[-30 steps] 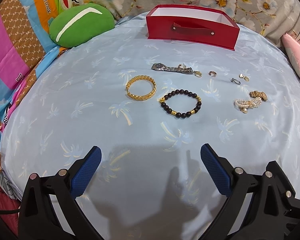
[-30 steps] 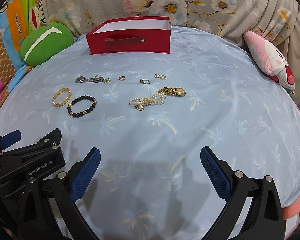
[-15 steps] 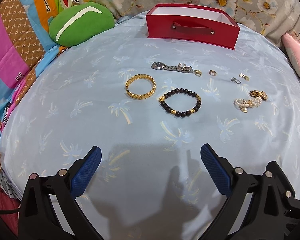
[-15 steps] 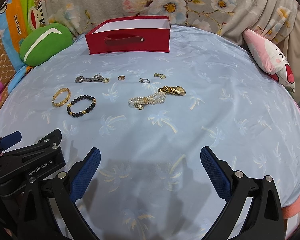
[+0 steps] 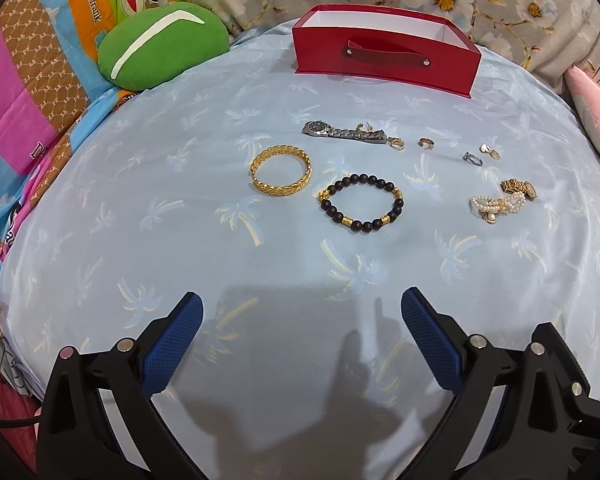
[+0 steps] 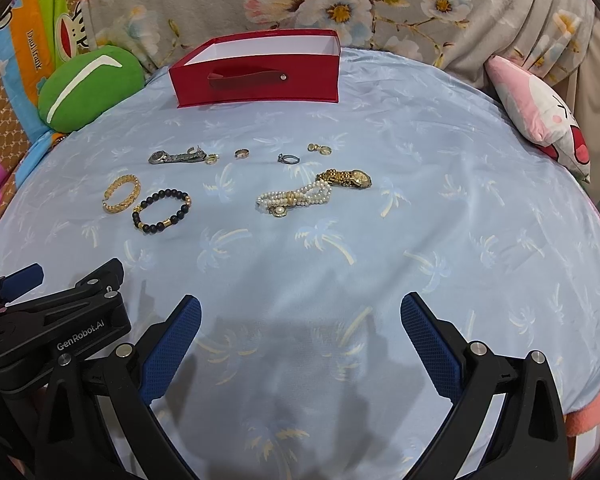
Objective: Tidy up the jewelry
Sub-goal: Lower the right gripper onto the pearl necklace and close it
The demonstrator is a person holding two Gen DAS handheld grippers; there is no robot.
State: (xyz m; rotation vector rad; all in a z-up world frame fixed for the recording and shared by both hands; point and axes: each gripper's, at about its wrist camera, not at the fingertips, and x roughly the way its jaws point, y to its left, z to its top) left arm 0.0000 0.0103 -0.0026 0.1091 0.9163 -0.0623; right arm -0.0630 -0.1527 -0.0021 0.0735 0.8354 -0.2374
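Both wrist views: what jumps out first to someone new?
The red box at the far side of the pale blue palm-print cloth, open-topped with a strap handle on its front. Nearer, jewelry lies loose in rows: a silver watch, a gold bangle beside a black bead bracelet, and a pearl bracelet touching a gold watch. Both the left gripper and right gripper are open and empty.

This is looking like a bedroom in a home. A pale blue bedsheet (image 5: 148,240) printed with palm trees is covering a soft, rounded mattress. Behind the sheet, a floral blanket (image 6: 380,4) is lying bunched up. At the sheet's far left corner a green cushion (image 5: 162,44) is resting against a bright cartoon-print quilt (image 5: 32,60); at its far right a pink plush pillow (image 6: 540,112) is leaning.
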